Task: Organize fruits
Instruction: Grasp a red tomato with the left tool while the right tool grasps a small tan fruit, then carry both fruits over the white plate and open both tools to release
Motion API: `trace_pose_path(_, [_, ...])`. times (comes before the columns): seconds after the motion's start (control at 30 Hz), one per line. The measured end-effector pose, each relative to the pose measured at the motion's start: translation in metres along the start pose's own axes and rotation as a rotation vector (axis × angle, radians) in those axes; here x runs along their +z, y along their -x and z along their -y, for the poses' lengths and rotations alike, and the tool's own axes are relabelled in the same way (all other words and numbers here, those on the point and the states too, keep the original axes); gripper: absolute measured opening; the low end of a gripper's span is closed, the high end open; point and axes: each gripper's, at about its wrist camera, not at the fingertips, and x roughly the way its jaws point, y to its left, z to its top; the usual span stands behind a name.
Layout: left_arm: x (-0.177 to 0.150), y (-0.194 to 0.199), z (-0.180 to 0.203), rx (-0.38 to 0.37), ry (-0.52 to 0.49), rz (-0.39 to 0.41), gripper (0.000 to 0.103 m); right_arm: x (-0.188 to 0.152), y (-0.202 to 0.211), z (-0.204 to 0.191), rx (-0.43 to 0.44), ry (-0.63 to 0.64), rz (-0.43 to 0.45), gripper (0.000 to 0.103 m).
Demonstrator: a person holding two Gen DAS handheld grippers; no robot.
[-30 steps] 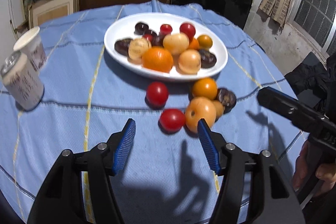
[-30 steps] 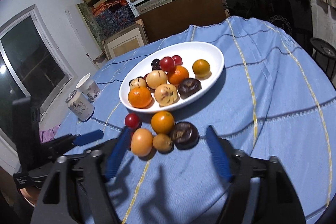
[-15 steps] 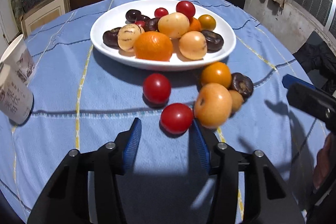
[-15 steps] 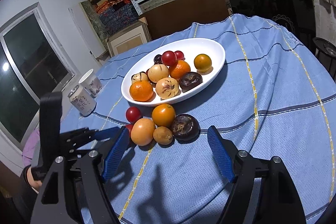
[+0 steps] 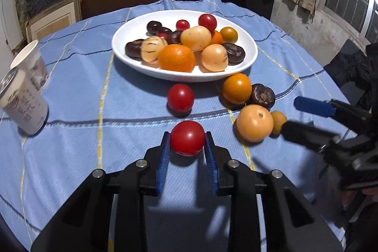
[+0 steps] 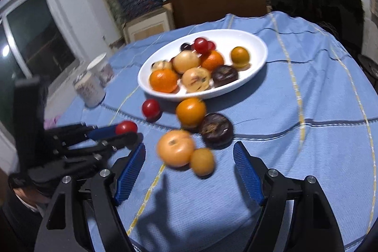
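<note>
While a red tomato (image 5: 187,138) sits on the blue tablecloth (image 5: 75,91), it is clamped between the blue pads of the left gripper (image 5: 187,142), whose jaws have just been closing onto it. The right gripper (image 6: 189,157) is held wide apart and empty, with a pale orange fruit (image 6: 176,148) and a smaller one (image 6: 202,161) lying just ahead of its jaws. A white plate (image 5: 250,56) heaped with fruit stands beyond; several loose fruits lie near its front rim. For a clean step, the tomato should probably be squeezed only lightly, lifted straight up, and carried over the rim before being released, so that nothing is bruised or knocked.
</note>
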Motion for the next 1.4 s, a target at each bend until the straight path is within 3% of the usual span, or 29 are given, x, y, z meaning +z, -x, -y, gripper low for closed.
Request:
trace_pose_path(0.37, [-0.009, 0.011, -0.012, -0.028, 0.036, 0.015, 0.028, -0.010, -0.010, -0.016, -0.072, 0.104, -0.067, 0.076])
trace_pose_path(0.4, [-0.010, 0.011, -0.013, -0.029, 0.037, 0.014, 0.028, -0.012, -0.011, -0.017, -0.077, 0.124, -0.085, 0.073])
trace_pose_path(0.47, [-0.010, 0.010, -0.014, -0.031, 0.038, 0.012, 0.028, -0.015, -0.016, -0.016, -0.121, 0.150, -0.124, 0.040])
trace_pose_path(0.5, [-0.011, 0.009, -0.014, -0.033, 0.039, 0.011, 0.028, -0.015, -0.021, -0.013, -0.147, 0.142, -0.142, 0.035])
trace_pose_path(0.77, [-0.012, 0.006, -0.011, -0.035, 0.038, 0.000, 0.028, -0.005, -0.031, -0.008, -0.206, 0.124, -0.111, 0.036])
trace_pose_path(0.83, [-0.012, 0.007, -0.011, -0.032, 0.037, 0.003, 0.028, -0.005, -0.031, -0.009, -0.190, 0.120, -0.109, 0.027])
trace_pose_path(1.1, [-0.008, 0.021, -0.008, -0.028, 0.026, 0.033, 0.028, -0.004, -0.003, -0.007, -0.159, 0.075, -0.044, 0.027])
trace_pose_path(1.4, [0.041, 0.046, -0.001, -0.040, -0.035, 0.122, 0.028, 0.040, 0.028, -0.016, -0.092, 0.079, 0.074, 0.027])
